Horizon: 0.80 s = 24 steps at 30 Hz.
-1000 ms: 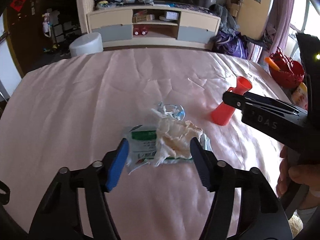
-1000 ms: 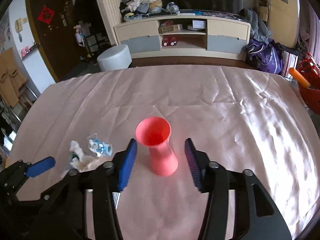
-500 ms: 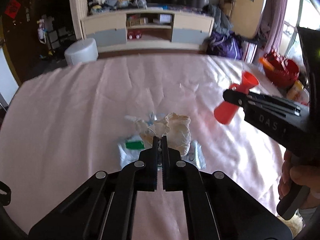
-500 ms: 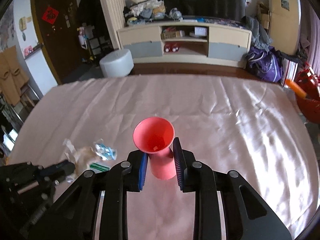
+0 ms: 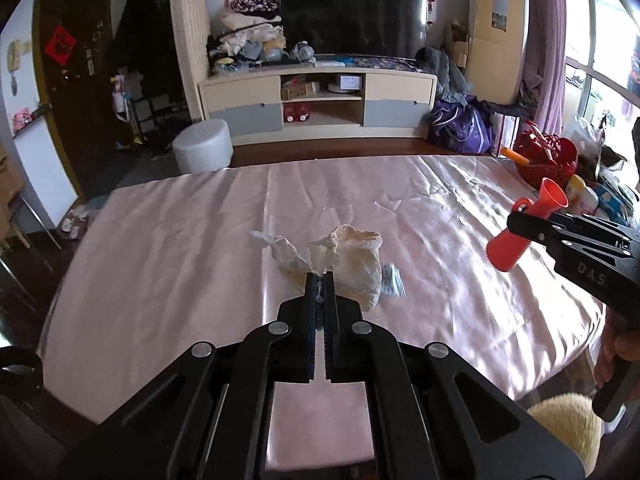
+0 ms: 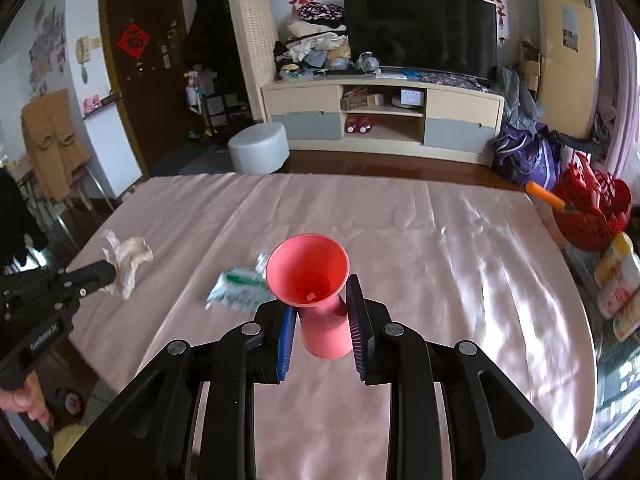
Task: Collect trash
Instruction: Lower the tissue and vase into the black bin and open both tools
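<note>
A crumpled, stained tissue (image 5: pixel 344 264) hangs above the pink tablecloth (image 5: pixel 180 248), pinched at its near edge by my left gripper (image 5: pixel 319 284), which is shut on it. The same tissue (image 6: pixel 128 260) shows at the left of the right wrist view, in the left gripper (image 6: pixel 108 272). My right gripper (image 6: pixel 322 312) is shut on the waist of a red flared cup (image 6: pixel 308 276), lifted off the cloth; the cup (image 5: pixel 528 224) also appears at the right of the left wrist view. A green-and-white plastic wrapper (image 6: pixel 236 290) lies on the cloth; a corner of the wrapper (image 5: pixel 392 284) peeks from behind the tissue.
The pink cloth (image 6: pixel 440 248) covers the whole table. A red basket (image 6: pixel 592 216) and bottles (image 6: pixel 616 288) stand off its right edge. A white round stool (image 6: pixel 260 148) and a TV cabinet (image 6: pixel 380 120) are beyond the far edge. A hand (image 5: pixel 616 356) grips the right tool's handle.
Both grippers closed, the left on the tissue and the right on the red cup, then rose and pulled back. The tissue came off the wrapper, which stayed on the cloth.
</note>
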Each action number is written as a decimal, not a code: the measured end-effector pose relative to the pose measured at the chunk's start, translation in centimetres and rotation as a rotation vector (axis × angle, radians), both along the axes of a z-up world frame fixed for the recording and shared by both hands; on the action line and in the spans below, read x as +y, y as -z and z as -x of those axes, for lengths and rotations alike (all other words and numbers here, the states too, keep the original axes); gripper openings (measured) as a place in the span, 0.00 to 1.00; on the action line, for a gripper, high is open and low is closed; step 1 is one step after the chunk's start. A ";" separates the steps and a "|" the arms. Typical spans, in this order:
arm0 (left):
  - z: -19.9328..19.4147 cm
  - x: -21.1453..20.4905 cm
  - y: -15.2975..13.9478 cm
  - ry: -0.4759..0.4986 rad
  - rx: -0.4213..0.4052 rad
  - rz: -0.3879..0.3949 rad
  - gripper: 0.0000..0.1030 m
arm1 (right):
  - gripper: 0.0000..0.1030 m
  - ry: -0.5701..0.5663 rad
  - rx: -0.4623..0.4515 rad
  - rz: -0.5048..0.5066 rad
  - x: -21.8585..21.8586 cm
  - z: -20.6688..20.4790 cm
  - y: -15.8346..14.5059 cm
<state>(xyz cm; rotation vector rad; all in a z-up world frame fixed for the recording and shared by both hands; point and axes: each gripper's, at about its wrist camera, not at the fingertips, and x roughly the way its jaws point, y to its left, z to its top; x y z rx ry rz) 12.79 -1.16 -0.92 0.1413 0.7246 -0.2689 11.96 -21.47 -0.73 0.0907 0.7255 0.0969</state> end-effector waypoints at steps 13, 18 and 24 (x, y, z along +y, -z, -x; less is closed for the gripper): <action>9.7 0.8 4.0 0.032 0.062 0.032 0.02 | 0.25 -0.080 0.056 0.008 2.7 8.9 3.3; 12.1 0.5 7.0 0.055 0.132 0.036 0.02 | 0.25 -0.091 0.121 -0.031 3.5 11.1 6.2; 13.6 0.1 10.4 0.066 0.218 0.037 0.02 | 0.25 -0.093 0.208 -0.073 3.9 12.2 9.3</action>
